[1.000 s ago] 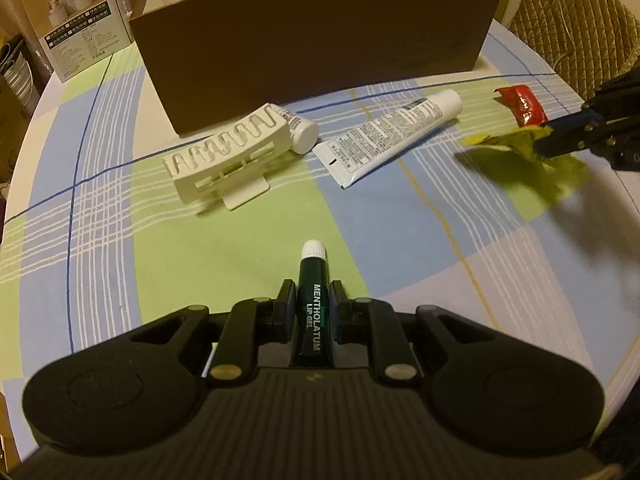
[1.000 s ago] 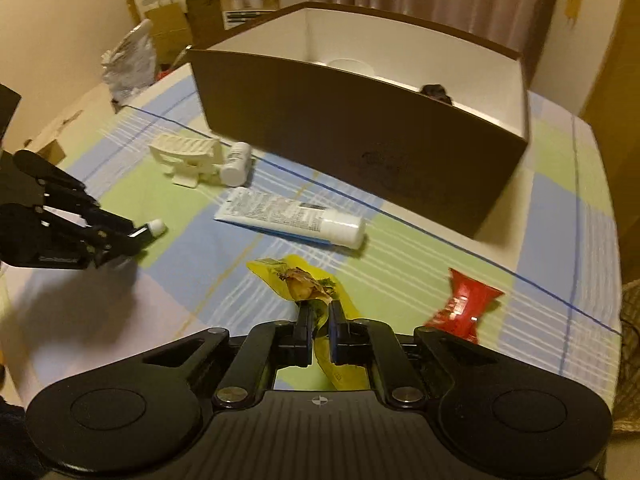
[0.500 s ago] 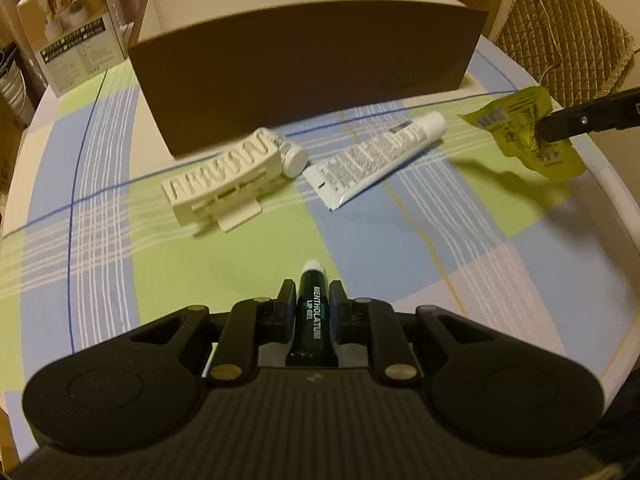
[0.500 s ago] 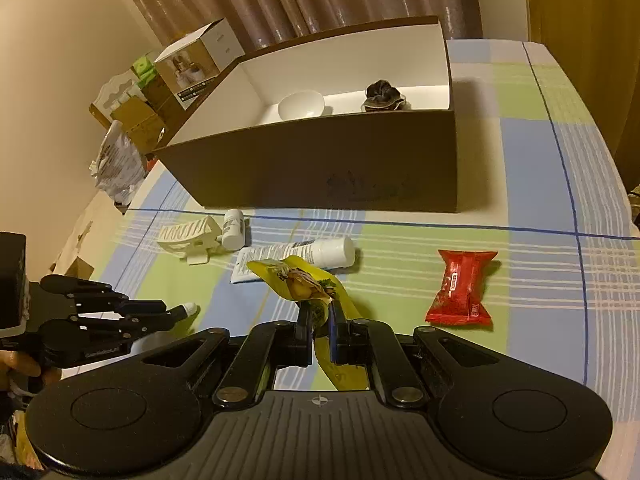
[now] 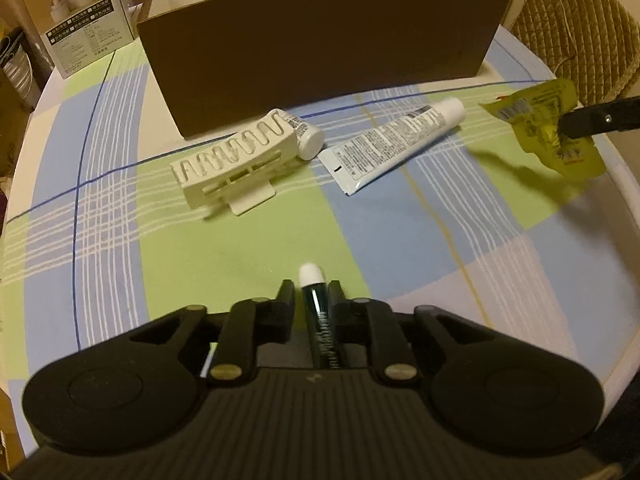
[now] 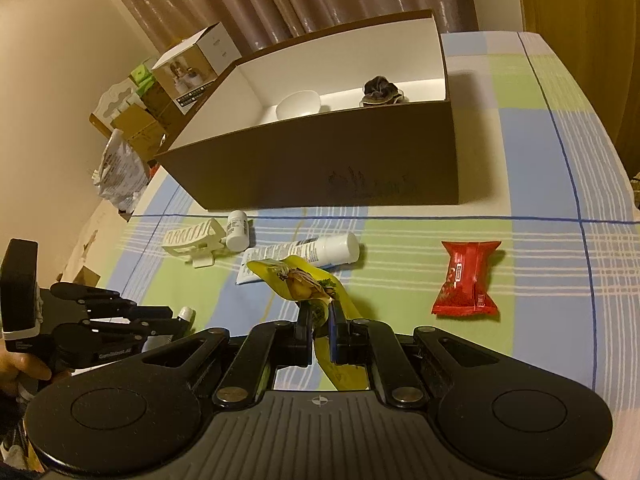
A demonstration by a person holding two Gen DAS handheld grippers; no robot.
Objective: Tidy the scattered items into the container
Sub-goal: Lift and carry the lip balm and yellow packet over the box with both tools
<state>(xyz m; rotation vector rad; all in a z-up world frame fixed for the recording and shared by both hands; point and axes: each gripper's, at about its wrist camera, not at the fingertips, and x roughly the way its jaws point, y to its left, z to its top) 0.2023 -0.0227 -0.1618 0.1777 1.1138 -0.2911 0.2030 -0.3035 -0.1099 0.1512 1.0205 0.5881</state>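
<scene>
Now | L tongs grip lip-gel tube, label unreadable | R tongs pinch yellow packet

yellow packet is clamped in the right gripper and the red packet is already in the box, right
Not quite. The yellow packet is clamped in the right gripper, but the red packet lies on the tablecloth in front of the box, not in it. The right wrist view shows this.
</scene>
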